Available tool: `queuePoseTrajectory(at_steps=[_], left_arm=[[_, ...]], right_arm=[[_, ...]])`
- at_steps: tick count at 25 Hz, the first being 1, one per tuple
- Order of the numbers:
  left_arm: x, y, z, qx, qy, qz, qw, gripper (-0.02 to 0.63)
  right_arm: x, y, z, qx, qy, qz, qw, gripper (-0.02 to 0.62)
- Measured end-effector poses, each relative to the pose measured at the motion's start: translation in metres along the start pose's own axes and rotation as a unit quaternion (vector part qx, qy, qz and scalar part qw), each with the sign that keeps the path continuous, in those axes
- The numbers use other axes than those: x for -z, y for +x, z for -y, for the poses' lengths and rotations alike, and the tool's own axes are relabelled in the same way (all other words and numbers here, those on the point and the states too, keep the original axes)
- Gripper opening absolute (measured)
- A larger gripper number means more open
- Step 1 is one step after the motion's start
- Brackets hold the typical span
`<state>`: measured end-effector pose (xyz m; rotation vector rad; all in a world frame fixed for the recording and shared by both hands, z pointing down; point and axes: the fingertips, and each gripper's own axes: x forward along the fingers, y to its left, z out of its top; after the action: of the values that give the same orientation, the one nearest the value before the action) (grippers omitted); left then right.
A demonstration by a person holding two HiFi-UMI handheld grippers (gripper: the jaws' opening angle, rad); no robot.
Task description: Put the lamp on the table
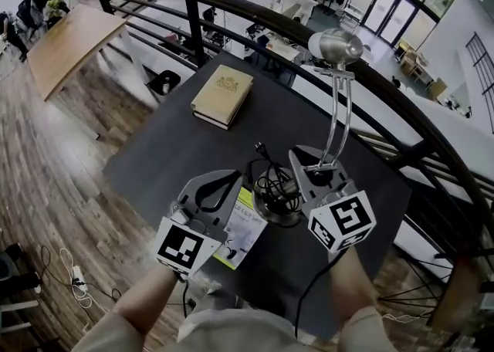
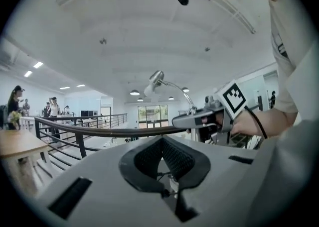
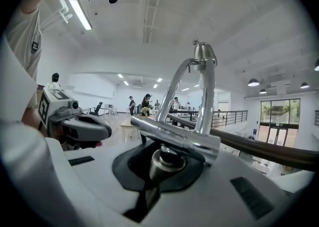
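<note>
A chrome desk lamp stands upright, its silver head [image 1: 336, 45] on a thin double stem [image 1: 337, 115]. My right gripper [image 1: 315, 171] is shut on the bracket at the foot of the stem [image 3: 175, 136]. The round base [image 1: 275, 202], with the black cord coiled on it, sits low between both grippers over the near part of the black table [image 1: 166, 154]. A white and green tag [image 1: 243, 228] hangs beside it. My left gripper [image 1: 220, 186] is to the left of the base, jaws together [image 2: 163, 166]. The left gripper view shows the lamp head [image 2: 155, 77] and the right gripper [image 2: 199, 120].
A tan book [image 1: 222, 94] lies on the table's far part. A dark curved railing [image 1: 231, 3] runs behind the table, with a drop to a lower floor beyond. Wooden floor and a long wooden table [image 1: 73, 42] are at the left. Cables lie on the floor [image 1: 65, 273].
</note>
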<state>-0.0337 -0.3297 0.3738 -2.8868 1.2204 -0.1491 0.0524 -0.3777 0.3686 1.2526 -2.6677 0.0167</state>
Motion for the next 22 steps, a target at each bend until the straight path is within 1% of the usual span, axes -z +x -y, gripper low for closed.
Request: queuePoseTrajectory(at_steps=[2,5,9,13,18,20,22], left_arm=[[-0.001,0.011,-0.024,-0.012,-0.023,0.014,0.9996,0.005],[0.006,0.028,-0.06,-0.033,-0.021,0.014,0.9991,0.005],[0.039,0.052,-0.091,-0.046,-0.021,-0.004,0.9987,0.005],[0.087,0.071,-0.107,-0.054,-0.038,-0.034,0.9972,0.005],[0.149,0.084,-0.114,-0.054,-0.059,-0.077,0.9938,0.005],[0.163,0.085,-0.116,-0.057,-0.061,-0.079,0.9933,0.005],[0.171,0.086,-0.119,-0.066,-0.064,-0.073,0.9931,0.005]], right_arm=[[0.007,0.022,0.012,0.005,-0.003,0.0,1.0,-0.002],[0.024,0.053,0.027,0.013,-0.006,-0.005,1.0,-0.002],[0.054,0.089,0.041,0.011,-0.004,-0.013,1.0,-0.002],[0.084,0.119,0.05,0.009,0.001,-0.015,1.0,-0.002],[0.11,0.146,0.05,0.001,-0.006,0.002,1.0,-0.002],[0.114,0.157,0.046,-0.004,-0.014,0.008,1.0,-0.002],[0.117,0.167,0.042,-0.01,-0.025,0.012,1.0,-0.002]])
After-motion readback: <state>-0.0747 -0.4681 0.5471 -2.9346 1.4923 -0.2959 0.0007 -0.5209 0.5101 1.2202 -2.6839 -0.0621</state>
